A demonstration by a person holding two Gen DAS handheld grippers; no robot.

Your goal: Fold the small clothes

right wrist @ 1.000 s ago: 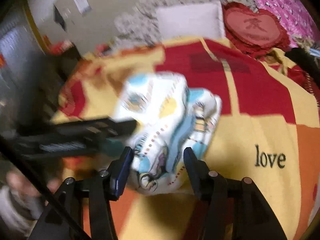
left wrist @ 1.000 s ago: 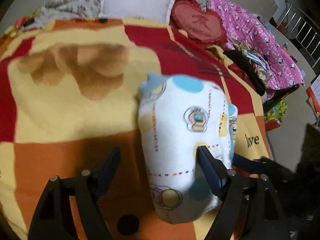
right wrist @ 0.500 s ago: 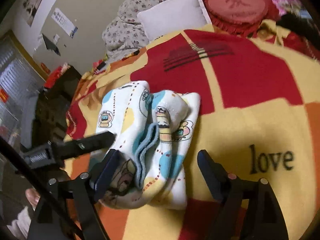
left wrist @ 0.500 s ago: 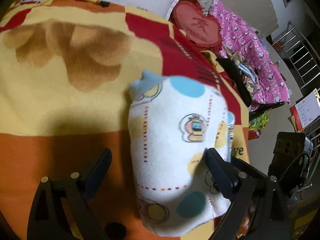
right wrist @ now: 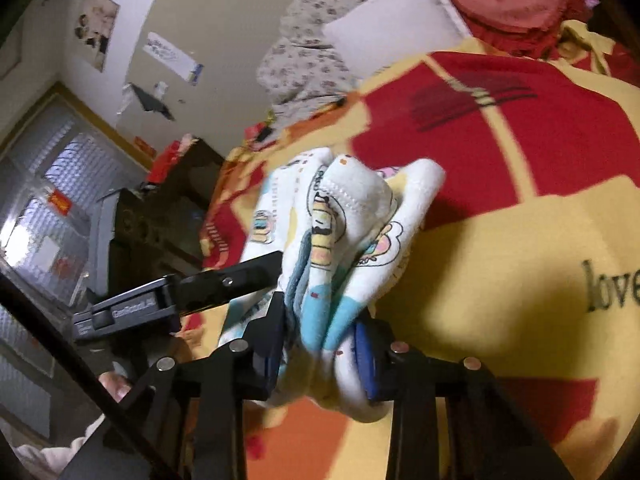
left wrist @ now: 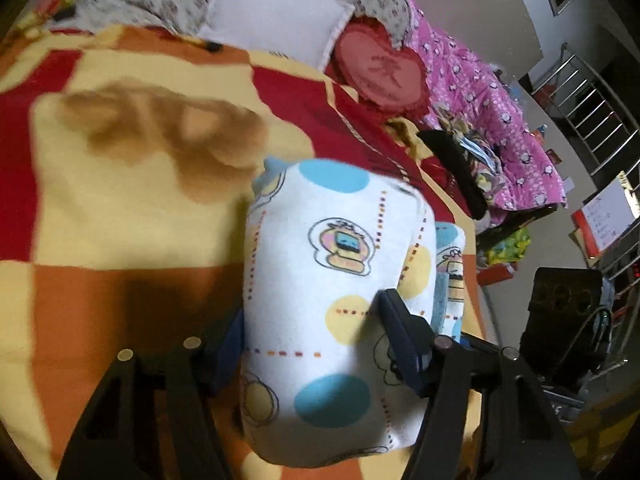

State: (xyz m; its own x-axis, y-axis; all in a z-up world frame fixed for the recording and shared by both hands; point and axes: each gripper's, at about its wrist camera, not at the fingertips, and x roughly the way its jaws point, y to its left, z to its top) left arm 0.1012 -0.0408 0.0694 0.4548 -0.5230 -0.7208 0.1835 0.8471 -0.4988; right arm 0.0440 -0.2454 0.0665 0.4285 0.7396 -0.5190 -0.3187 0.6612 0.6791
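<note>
Folded garment [left wrist: 332, 312] bunched between both tongs, just closed: left tongs [left wrist: 316, 332] & right tongs [right wrist: 320, 332] clamp it above bed [left wrist: 120, 208]. Folding mostly done; set-down at 12 o'clock left.

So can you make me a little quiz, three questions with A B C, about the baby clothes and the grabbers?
1. Where does the red heart cushion lie?
A. Beside the white pillow, at the far end of the bed
B. On the floor
C. On the folded garment

2. What colour are the big dots on the folded garment?
A. Green and purple
B. Blue and yellow
C. Black only

3. What is the right gripper doing?
A. Lying open on the blanket
B. Pinching the pillow
C. Squeezing the folded garment between its fingers

Answers:
1 A: the cushion sits right next to the pillow, past the checked blanket.
2 B: blue and yellow rounds show on the white cloth.
3 C: its jaws have just been closing, and the bunched cloth sits pinched between both pads.
</note>
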